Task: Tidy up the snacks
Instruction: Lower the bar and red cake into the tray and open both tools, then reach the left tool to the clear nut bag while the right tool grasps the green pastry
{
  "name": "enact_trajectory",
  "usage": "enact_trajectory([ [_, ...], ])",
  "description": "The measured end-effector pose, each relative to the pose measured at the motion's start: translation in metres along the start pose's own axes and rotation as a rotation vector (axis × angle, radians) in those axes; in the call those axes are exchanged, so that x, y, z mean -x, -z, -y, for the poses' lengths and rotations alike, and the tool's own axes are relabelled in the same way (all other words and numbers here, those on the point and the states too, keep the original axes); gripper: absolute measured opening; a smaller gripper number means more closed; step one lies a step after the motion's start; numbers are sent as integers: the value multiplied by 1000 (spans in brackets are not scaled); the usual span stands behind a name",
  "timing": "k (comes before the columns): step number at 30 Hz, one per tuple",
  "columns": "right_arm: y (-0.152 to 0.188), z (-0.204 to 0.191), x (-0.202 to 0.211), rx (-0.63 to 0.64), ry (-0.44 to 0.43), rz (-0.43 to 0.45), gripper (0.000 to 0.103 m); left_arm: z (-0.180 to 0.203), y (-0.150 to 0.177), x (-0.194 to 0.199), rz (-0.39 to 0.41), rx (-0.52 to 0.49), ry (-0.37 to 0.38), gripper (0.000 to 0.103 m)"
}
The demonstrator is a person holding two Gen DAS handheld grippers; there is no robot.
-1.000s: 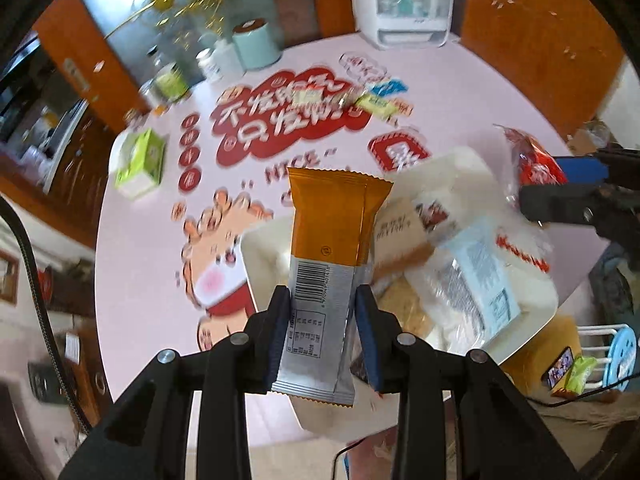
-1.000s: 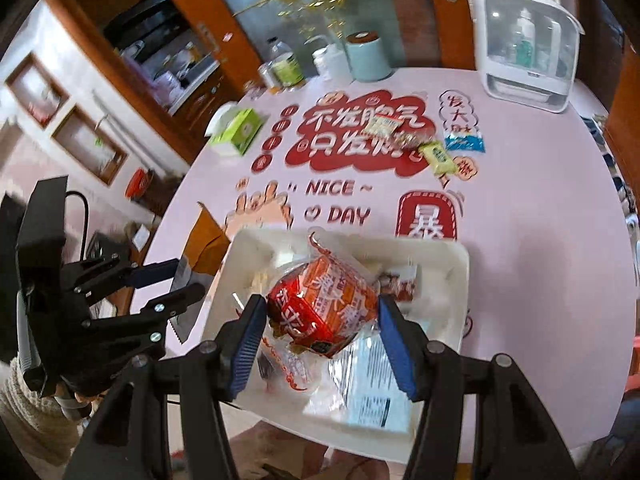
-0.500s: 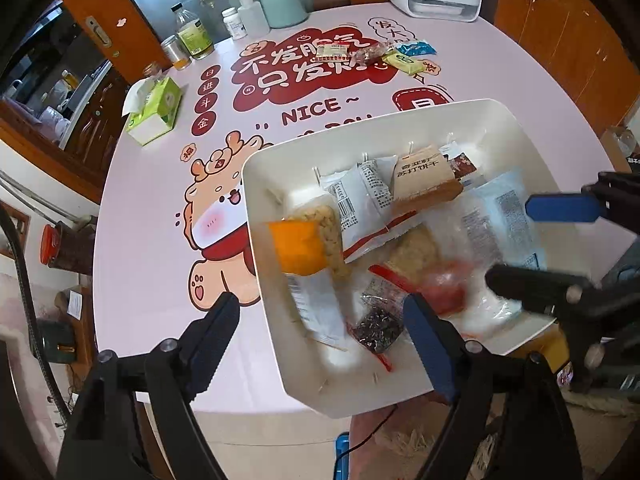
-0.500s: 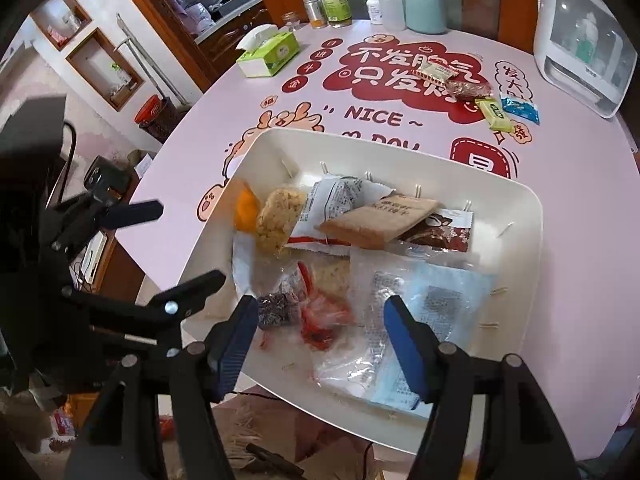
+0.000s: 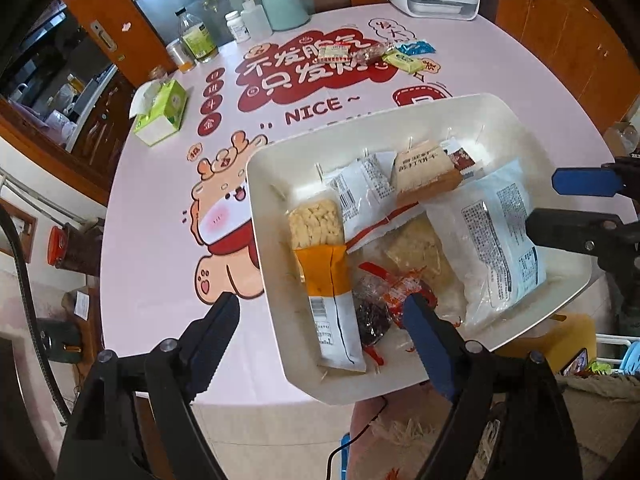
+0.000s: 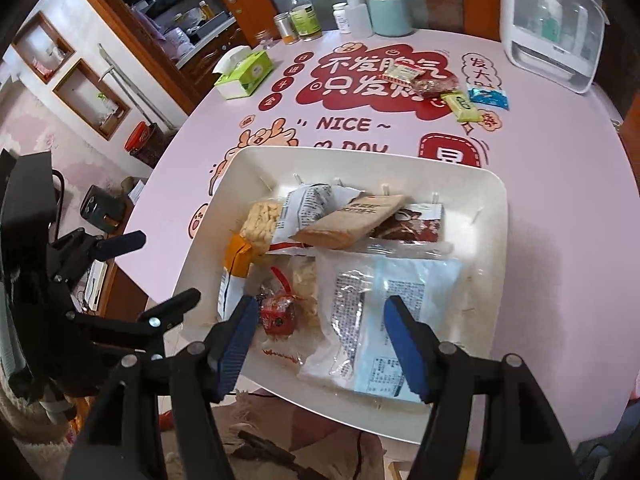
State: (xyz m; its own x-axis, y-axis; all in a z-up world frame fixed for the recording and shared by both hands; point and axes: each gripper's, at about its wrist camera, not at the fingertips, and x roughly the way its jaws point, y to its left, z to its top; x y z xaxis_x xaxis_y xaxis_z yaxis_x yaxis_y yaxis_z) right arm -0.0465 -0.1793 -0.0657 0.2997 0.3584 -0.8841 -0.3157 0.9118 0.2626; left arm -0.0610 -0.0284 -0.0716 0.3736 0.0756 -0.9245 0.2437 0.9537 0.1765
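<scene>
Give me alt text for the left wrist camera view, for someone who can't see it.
A white tray full of packaged snacks sits at the near edge of a pink table, with the open, empty left gripper above its near end. An orange and white packet lies in the tray; four small snacks sit farther back.

Tablecloth [image 6: 560, 184] reads "NICE ~" and "DAY"

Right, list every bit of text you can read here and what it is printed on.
"NICE ~" on the pink tablecloth.
"DAY", its lower part cut off by the white tray, on the same cloth.
Large white Chinese characters on the red cloud print: not confidently readable.
Brown snack pack, large clear packet, barcoded orange wrapper: print too small.
</scene>
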Motion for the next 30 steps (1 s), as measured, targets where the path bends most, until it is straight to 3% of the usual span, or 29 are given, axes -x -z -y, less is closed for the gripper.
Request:
enact_trajectory([
  [8, 0, 13, 25, -13, 32, 60, 66, 8, -18, 16, 51, -36, 0, 83],
  [17, -31, 38, 75, 21, 89, 169, 66, 7, -71, 68, 223, -109, -118, 83],
  [25, -110, 63, 104, 61, 173, 224, 66, -20, -159, 106, 321, -84, -119, 85],
  [30, -177, 85, 99, 53, 239, 250, 66, -21, -230, 94, 349, -115, -105, 87],
])
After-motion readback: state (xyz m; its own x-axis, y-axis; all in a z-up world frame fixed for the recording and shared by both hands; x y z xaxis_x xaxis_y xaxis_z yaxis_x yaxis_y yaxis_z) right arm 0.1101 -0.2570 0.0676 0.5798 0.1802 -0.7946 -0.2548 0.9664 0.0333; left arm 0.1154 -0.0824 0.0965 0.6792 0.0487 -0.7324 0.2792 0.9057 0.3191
